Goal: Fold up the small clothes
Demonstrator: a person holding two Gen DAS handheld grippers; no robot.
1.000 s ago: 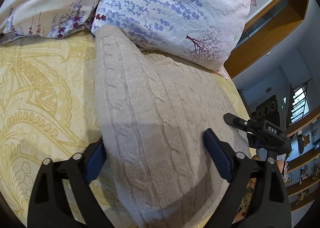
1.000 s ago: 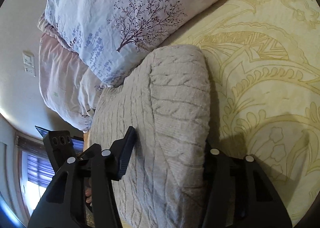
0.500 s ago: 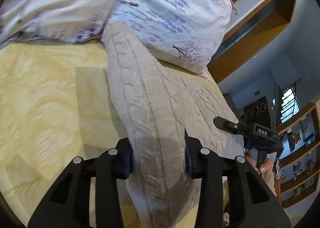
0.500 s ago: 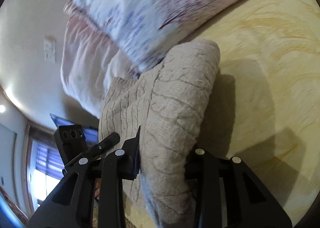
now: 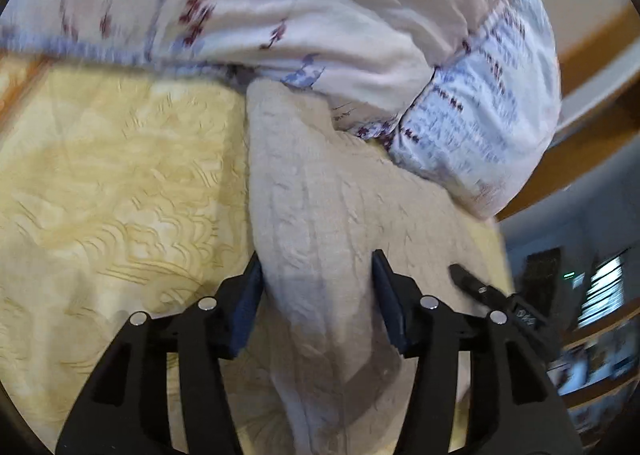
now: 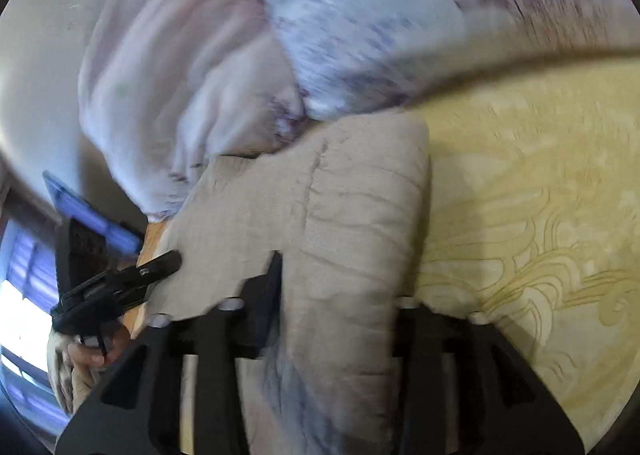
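My left tongs (image 5: 318,287) grip a bunched fold of the beige cable-knit sweater (image 5: 320,223); both blue pads press into the knit. Their jaws have just been opening slightly after a tighter squeeze half a second ago, yet the fabric remains clamped between them. One second ago these jaws stood wide, straddling the flat sweater without pinching it.

My right tongs (image 6: 340,295) grip the thick folded edge of the same sweater (image 6: 352,215). The left finger presses against the knit; the right finger is mostly hidden behind the fold. These jaws have also just eased open a little, with the fabric between them.

The sweater lies on the bed, on the yellow patterned bedspread (image 5: 112,195), with its far end touching the floral pillows (image 5: 320,15) at the head of the bed. One long side runs along the bed edge; the other faces the open bedspread.

Compared with one second ago, both views have shifted toward the pillows, which now fill much more of the upper frame. The sweater is gathered into a narrower, raised ridge where it was spread flat before. Both current views are motion-blurred.

In the right wrist view, the left tongs (image 6: 160,267) appear at the left margin, with a hand (image 6: 96,347) below them.
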